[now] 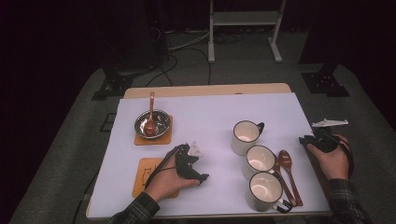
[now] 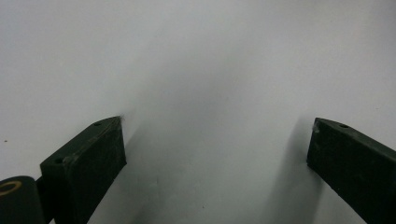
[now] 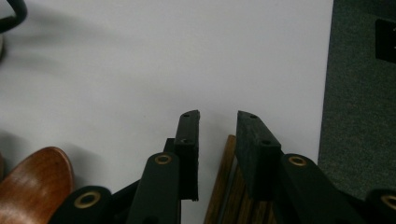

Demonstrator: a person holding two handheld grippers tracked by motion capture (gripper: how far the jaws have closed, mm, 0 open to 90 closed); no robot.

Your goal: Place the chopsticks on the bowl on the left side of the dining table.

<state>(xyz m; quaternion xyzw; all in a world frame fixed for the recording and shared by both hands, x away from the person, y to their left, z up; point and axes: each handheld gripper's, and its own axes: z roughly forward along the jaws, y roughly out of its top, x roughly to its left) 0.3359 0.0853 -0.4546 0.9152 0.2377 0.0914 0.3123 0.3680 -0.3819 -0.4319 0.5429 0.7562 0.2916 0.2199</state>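
hovering near the two wooden spoons (image 1: 287,175) beside the mugs (image 1: 261,161), the right gripper (image 3: 217,116) is standing narrowly parted and empty; next it is needing alignment over a handle. the left gripper (image 2: 217,140) is resting wide open.

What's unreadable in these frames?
- Right gripper, right gripper view: wooden stick between the jaws; contact with the pads unclear, lower part cut off by the frame edge.
- Coaster, high view: half hidden by the left hand; print too small.
- Bowl contents, high view: too small and dark.
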